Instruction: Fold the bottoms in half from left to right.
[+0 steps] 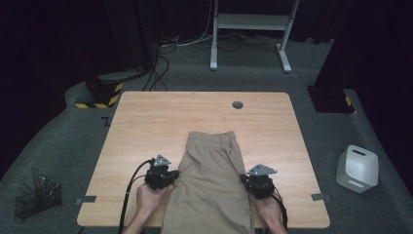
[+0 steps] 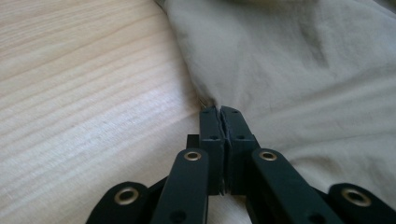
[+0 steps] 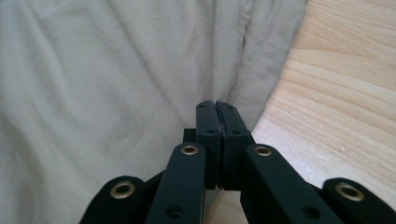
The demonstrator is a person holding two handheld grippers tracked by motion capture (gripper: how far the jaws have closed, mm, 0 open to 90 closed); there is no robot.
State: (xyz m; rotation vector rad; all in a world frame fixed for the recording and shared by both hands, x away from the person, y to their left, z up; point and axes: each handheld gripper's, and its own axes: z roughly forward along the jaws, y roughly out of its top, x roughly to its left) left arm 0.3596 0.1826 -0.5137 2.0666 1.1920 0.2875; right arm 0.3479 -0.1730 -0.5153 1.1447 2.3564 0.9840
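Note:
Khaki trousers (image 1: 212,170) lie lengthwise down the middle of the wooden table (image 1: 146,126), waistband at the far end and legs running over the near edge. My left gripper (image 1: 174,174) sits at the cloth's left edge. In the left gripper view its jaws (image 2: 219,109) are pressed together on the puckered hem of the trousers (image 2: 303,70). My right gripper (image 1: 243,179) is at the right edge. Its jaws (image 3: 215,105) are shut where the folds and side seam of the trousers (image 3: 116,70) meet. A hand holds each gripper from below.
A small round grommet (image 1: 237,105) sits near the table's far edge. On the floor stand a white container (image 1: 357,168) to the right, a wire basket (image 1: 38,197) to the left, a striped base (image 1: 100,95) and a white desk frame (image 1: 253,22) behind.

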